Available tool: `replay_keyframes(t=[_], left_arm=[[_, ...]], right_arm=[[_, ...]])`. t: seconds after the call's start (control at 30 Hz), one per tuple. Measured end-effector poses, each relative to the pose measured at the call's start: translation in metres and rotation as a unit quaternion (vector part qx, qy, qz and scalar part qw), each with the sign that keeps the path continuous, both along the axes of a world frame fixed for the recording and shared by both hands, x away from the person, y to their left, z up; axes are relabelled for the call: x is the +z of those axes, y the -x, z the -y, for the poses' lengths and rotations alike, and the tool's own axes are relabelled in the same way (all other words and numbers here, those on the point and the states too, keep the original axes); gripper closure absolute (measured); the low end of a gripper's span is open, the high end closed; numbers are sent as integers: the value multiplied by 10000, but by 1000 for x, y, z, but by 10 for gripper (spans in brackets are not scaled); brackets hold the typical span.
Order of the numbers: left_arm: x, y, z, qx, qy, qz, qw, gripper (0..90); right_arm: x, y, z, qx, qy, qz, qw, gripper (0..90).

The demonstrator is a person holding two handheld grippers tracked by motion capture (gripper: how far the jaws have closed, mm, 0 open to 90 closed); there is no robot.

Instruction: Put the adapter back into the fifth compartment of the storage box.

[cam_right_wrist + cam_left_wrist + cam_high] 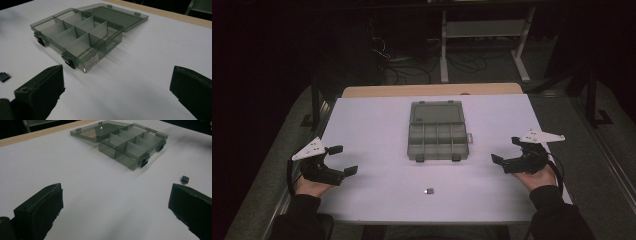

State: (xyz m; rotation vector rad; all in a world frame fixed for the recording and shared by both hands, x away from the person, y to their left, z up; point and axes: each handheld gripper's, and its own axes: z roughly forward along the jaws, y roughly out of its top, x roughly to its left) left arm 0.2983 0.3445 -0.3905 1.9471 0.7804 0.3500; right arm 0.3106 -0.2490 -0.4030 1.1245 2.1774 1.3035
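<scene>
Both tools, left (339, 160) and right (507, 150), hover spread wide and empty at the counter's (372, 125) 8 and 4 o'clock, so nothing seems started (likely next: pinching the small black piece (429, 190) at 6 o'clock below the open compartment box (438, 136)).

The organiser box (438, 131), centre of the high view, appears to be smooth translucent grey plastic with a slight gloss on its lid, and its front latches (69, 62) are opaque dark plastic. The table top (377, 125) is a smooth matt white surface with a light wood-look edge (432, 90) at the upper centre. The gripper pads (42, 210) look like matt black, slightly rough-edged material, and the small part (429, 190) at lower centre looks like dark plastic.
</scene>
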Motion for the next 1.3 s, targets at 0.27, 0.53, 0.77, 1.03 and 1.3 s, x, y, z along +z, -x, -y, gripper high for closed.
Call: replay_keyframes(t=[0.27,0.53,0.77,1.03,1.3], left_arm=[[1,0,1,-28,-48,9,10000,0],[1,1,2,-48,-147,-38,9999,0],[4,1,1,-80,-286,-56,9995,0],[12,2,3,-157,-416,-57,9990,0],[23,-1,18,-398,-619,-2,9973,0]], right_arm=[[1,2,0,20,-14,-10,10000,0],[1,3,1,15,-39,17,10000,0],[2,3,1,40,-27,12,10000,0],[2,3,1,44,-32,19,10000,0],[2,3,0,68,-20,5,10000,0]])
